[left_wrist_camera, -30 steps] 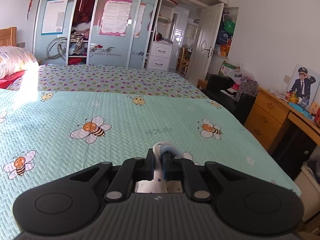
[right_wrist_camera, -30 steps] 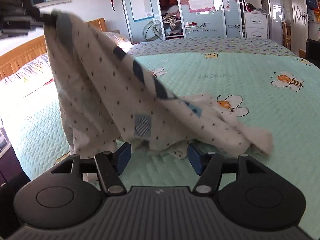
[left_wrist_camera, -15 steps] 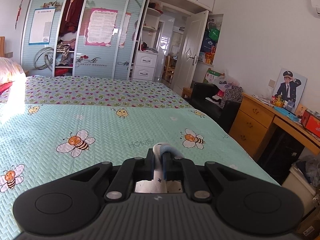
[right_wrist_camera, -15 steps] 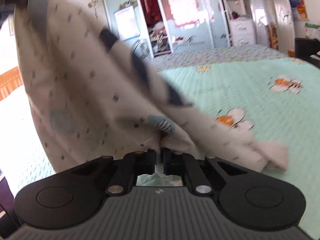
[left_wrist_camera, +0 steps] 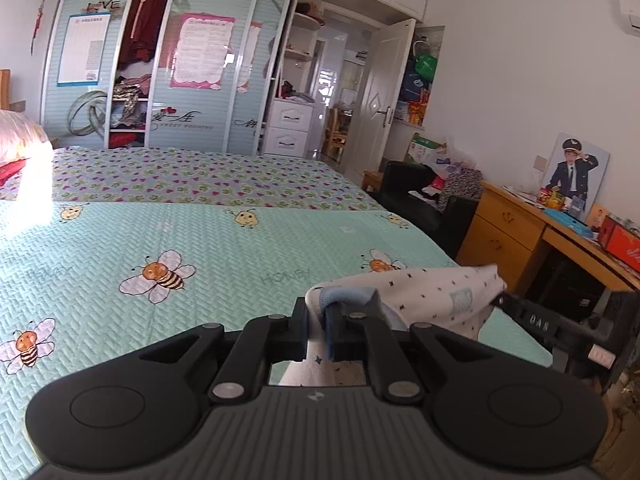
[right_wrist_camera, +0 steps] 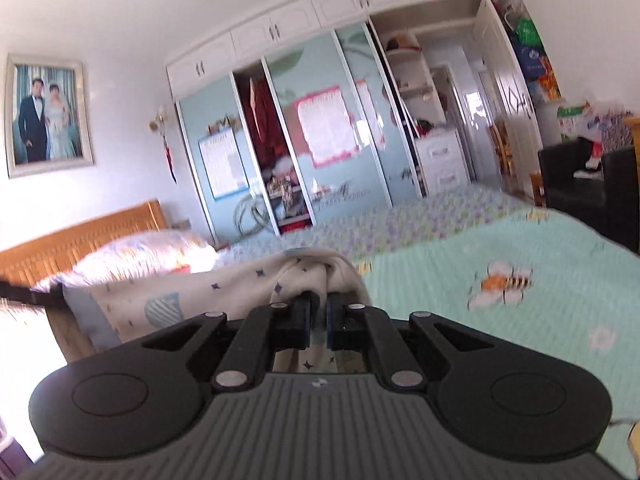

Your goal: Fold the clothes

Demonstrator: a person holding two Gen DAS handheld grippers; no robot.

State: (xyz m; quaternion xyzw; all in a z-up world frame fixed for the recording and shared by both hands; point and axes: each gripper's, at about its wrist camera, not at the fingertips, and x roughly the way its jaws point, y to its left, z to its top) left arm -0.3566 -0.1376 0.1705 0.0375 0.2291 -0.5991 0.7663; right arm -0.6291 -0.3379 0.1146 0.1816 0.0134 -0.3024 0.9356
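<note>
A white garment with small dark marks and blue trim [left_wrist_camera: 436, 296] hangs stretched between my two grippers above the bed. My left gripper [left_wrist_camera: 320, 320] is shut on its blue-edged hem. My right gripper [right_wrist_camera: 318, 312] is shut on another bunched edge of the garment [right_wrist_camera: 224, 292]. In the left wrist view the right gripper [left_wrist_camera: 560, 332] shows at the right, holding the cloth's far end. In the right wrist view the left gripper's tip [right_wrist_camera: 24, 292] shows at the left edge. The part of the garment hanging below is hidden.
The bed [left_wrist_camera: 224, 252] has a mint bee-print cover. A wardrobe [left_wrist_camera: 172, 60] stands beyond it. A wooden desk [left_wrist_camera: 532, 236] and a black chair [left_wrist_camera: 424, 200] stand to the right. A wooden headboard [right_wrist_camera: 80, 236] and a pillow [right_wrist_camera: 144, 252] are at the left.
My right gripper shut on the garment and lifted it off the bed. Both grippers rose, and the cloth is now stretched between them.
</note>
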